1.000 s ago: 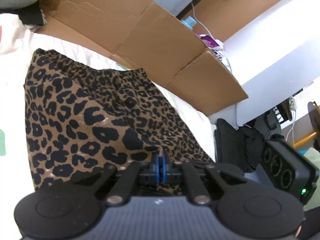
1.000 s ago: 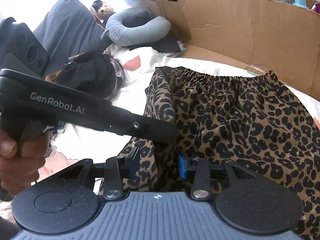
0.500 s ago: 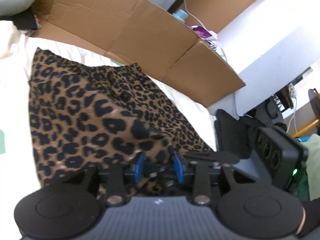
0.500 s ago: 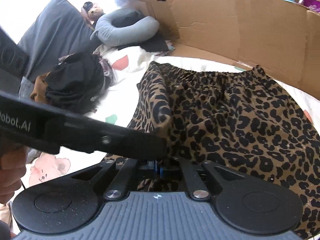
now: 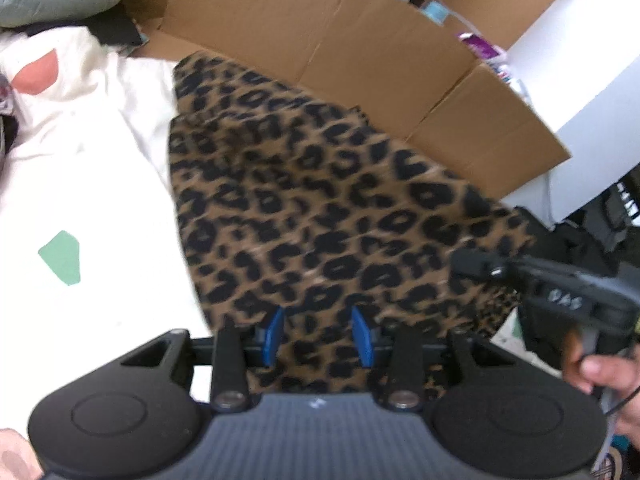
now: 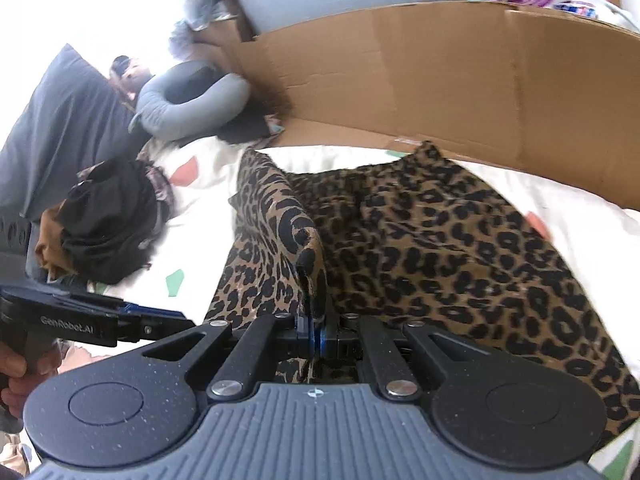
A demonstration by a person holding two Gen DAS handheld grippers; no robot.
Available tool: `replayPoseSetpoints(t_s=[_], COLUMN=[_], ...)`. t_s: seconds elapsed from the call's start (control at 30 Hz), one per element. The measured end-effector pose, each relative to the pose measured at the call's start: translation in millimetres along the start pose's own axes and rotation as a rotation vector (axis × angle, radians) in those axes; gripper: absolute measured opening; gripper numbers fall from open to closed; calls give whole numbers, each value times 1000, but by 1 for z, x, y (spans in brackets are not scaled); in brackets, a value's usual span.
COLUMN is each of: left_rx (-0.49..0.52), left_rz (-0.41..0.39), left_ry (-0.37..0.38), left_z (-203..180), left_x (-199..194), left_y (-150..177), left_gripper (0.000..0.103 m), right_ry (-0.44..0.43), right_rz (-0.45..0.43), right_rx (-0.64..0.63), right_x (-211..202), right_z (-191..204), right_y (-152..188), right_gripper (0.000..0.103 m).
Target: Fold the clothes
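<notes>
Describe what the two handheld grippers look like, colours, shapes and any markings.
Both are black. The left gripper has blue fingers on slim linkage bars with silver pivot bolts, two round discs beside a ribbed grey centre panel. The right gripper is built the same. Seen side-on, the left one's bar reads GenRobot.AI in white. A thin dark cable trails near the right hand.

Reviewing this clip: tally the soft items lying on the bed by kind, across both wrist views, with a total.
Leopard-print garment: 1, spread on the white sheet
Dark bundle of clothes: 1
Grey U-shaped neck pillow: 1
Dark grey pillow: 1
Total: 4
</notes>
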State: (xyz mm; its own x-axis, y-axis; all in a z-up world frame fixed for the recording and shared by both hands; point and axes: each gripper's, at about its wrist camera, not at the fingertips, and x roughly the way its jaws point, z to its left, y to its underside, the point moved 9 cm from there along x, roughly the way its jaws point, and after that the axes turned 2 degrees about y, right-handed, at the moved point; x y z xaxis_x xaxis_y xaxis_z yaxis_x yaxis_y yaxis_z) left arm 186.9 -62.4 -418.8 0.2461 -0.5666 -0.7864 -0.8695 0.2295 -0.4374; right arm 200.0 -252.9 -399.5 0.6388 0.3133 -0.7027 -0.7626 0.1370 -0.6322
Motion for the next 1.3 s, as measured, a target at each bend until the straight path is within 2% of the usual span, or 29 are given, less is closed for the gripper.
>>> replayPoseSetpoints(t_s=[0.13, 0.47, 0.77, 0.9, 1.03, 1.3], left_rx=[-1, 3, 13, 35, 15, 32], left_rz=[33, 129, 191, 205, 239, 239], left_ry=[-26, -32, -27, -27, -26, -16], left_z=[6, 21, 33, 39, 50, 59], left_x=[7, 20, 35, 32, 33, 26], left_y=[6, 26, 31, 40, 51, 54], left_gripper=[41, 42, 42, 42, 42, 42], right_ry=[31, 113, 166, 173, 178, 186], right_rz=[2, 16, 43, 42, 30, -20], right_rx=[45, 171, 317, 357, 412, 412], right_x=[-6, -7, 4, 4, 1, -20], right_z=[-22, -75, -119, -129, -139, -137], right_y=[2, 16, 46, 55, 59, 52], right_gripper=[1, 1, 0, 0, 0, 0])
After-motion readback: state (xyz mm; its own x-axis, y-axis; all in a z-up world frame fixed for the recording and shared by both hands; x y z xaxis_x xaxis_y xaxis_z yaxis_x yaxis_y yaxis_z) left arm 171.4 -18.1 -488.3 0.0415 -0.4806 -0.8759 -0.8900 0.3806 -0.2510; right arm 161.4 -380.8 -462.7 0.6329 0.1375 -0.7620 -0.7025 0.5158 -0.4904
